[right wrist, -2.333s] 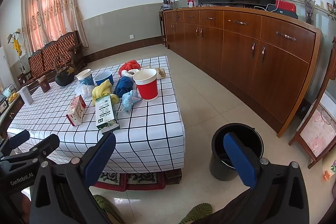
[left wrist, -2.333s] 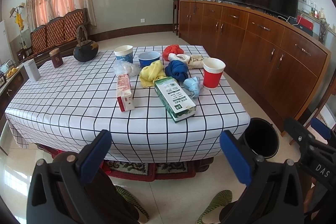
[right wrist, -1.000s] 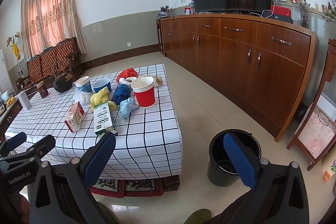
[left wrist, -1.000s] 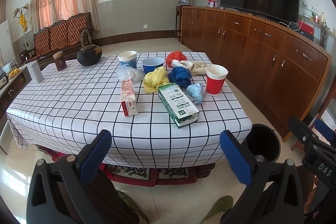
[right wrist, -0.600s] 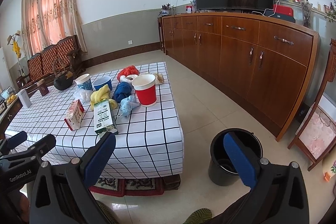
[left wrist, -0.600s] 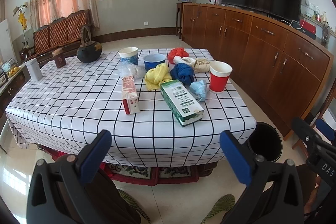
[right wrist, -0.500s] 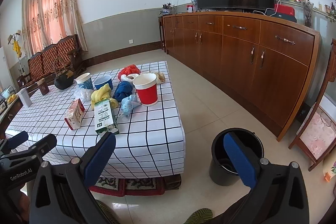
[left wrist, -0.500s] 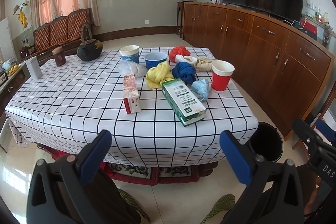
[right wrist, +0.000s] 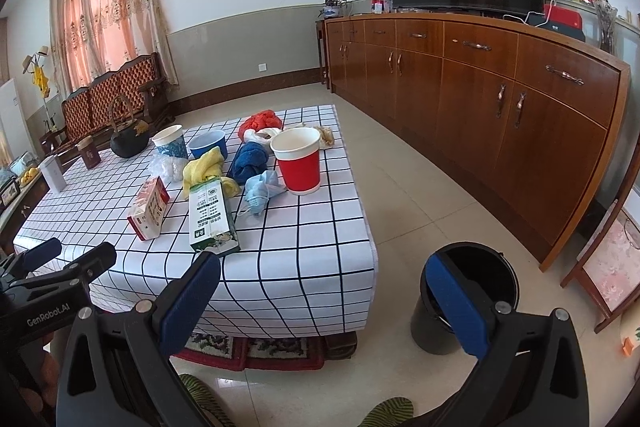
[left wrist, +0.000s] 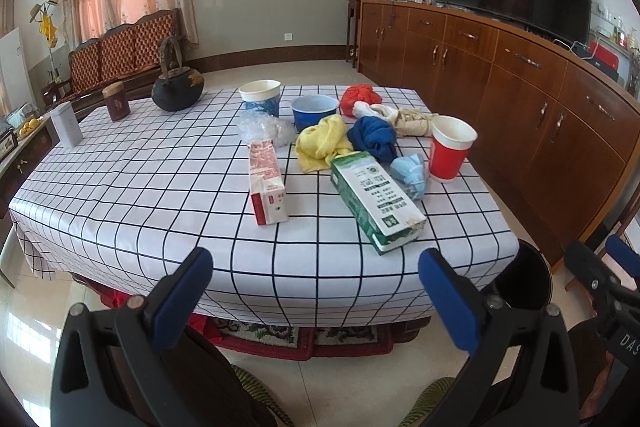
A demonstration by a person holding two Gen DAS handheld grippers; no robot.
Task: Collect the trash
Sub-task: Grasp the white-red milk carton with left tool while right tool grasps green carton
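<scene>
Nearest the cameras, the left gripper [left wrist: 312,285] and the right gripper [right wrist: 320,293] both hang short of the table with their blue-padded fingers spread wide and nothing between them. On the floor to the right of the table stands a black bin [right wrist: 468,301], just beyond the right gripper's right finger. The table [left wrist: 132,187], covered in a white cloth with a black grid, carries the trash. Closest to the near edge lies a green and white carton [left wrist: 376,201] on its side, and to its left a red and white carton [left wrist: 267,183], also lying down. Just right of the green carton is a crumpled light blue mask [left wrist: 410,173], with a red paper cup [left wrist: 450,155] standing upright beside it. Behind these sit a yellow cloth [left wrist: 322,143], a dark blue cloth [left wrist: 374,137] and a clear crumpled plastic wrapper [left wrist: 262,129]. Farther still are a blue bowl [left wrist: 314,111], a blue-patterned paper cup [left wrist: 260,99], a red cloth [left wrist: 358,99] and a beige bundle [left wrist: 408,119]. At the far left stand a dark kettle [left wrist: 176,89] and two small tins [left wrist: 116,103].
</scene>
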